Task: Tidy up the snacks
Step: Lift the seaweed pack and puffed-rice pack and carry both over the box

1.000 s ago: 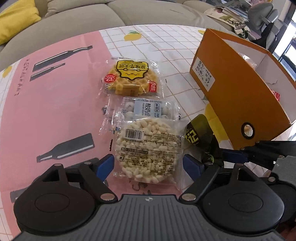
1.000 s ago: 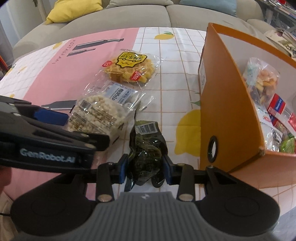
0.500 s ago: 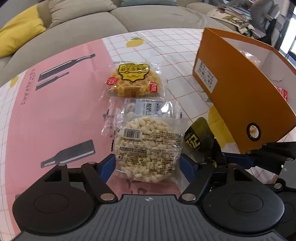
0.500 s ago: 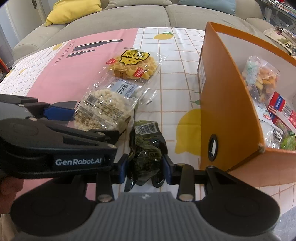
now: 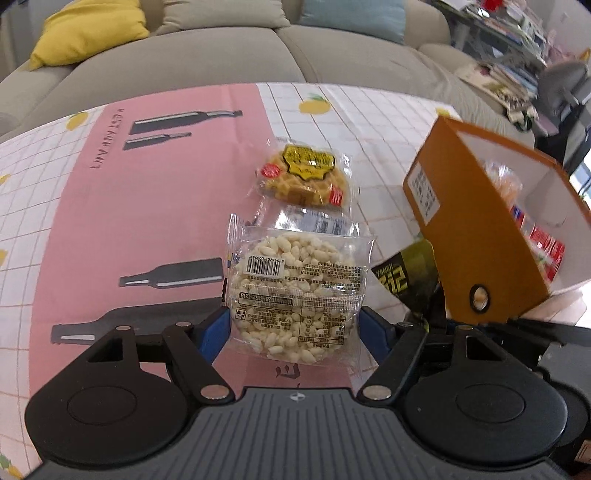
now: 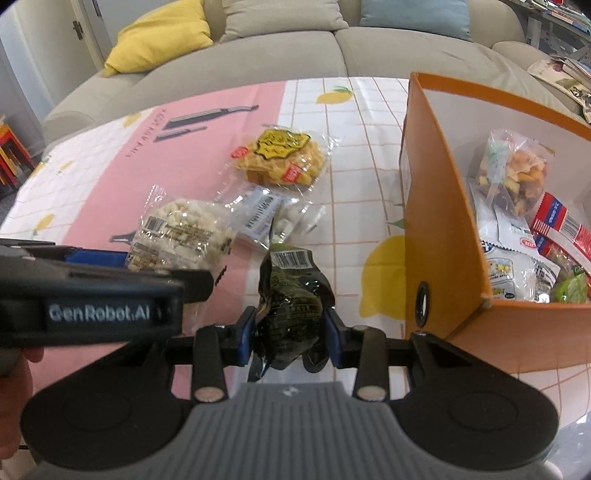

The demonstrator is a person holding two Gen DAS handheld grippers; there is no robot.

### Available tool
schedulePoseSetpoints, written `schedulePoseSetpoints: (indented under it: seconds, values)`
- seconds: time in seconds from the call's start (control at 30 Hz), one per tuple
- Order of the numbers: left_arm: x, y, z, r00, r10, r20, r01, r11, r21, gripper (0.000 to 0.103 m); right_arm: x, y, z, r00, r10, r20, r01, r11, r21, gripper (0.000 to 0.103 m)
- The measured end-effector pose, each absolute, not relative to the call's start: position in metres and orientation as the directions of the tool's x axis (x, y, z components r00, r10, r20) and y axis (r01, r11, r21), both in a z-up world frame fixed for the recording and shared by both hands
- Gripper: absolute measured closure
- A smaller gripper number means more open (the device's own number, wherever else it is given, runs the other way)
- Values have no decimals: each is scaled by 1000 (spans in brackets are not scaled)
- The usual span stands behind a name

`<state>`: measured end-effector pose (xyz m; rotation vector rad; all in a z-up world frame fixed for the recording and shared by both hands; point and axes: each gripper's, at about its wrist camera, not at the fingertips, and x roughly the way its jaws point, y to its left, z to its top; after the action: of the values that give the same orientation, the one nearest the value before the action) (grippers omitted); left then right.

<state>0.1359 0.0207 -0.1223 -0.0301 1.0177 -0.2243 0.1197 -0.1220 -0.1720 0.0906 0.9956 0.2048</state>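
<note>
A clear packet of puffed rice cake sits between the blue pads of my left gripper, which is shut on it and holds it just above the table. In the right wrist view the same rice packet shows at the left. My right gripper is shut on a crumpled dark green packet, next to the orange box. A waffle packet and a clear packet with a white and blue label lie on the table beyond.
The orange box stands open at the right with several snack bags inside. A pink and white gridded cloth covers the table. A grey sofa with a yellow cushion runs behind it.
My left jaws have shut onto the rice cake packet and raised it a little off the table. The right gripper has kept its hold on the green packet and barely moved.
</note>
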Motion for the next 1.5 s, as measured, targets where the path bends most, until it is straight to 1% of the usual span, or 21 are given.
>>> schedulePoseSetpoints:
  seconds: [0.13,0.3,0.4,0.57,0.87,1.03,1.17,1.33,1.5]
  values:
    - [131,21,-100,533,-212,-819,173,975,-140,18,115,-126,-156,530,238,-814,-117,971,207,66]
    - [122,16,-78,551,-232,-801,181,971,-157,18,107,-133,-127,565,270,-780,-125,962,242,66]
    - [116,10,-64,562,-223,-796,188,972,-140,18,102,-141,-111,581,287,-762,-127,956,263,66]
    - [106,1,-39,589,-243,-770,210,967,-144,18,93,-158,-86,597,304,-743,-130,950,284,66]
    - [91,-22,-2,603,-290,-743,251,953,-168,18,81,-208,-48,625,267,-733,-109,960,257,66]
    - [88,-51,12,587,-342,-734,315,932,-182,18,77,-240,-33,622,259,-739,-99,962,254,66]
    - [93,-77,16,555,-389,-735,374,906,-198,18,77,-264,-23,621,229,-749,-82,970,228,66]
    - [105,-114,14,512,-428,-745,446,874,-195,18,81,-293,-17,617,167,-769,-64,985,163,66]
    - [121,-151,4,467,-438,-768,525,836,-158,18,94,-321,-27,580,127,-805,-47,991,122,66]
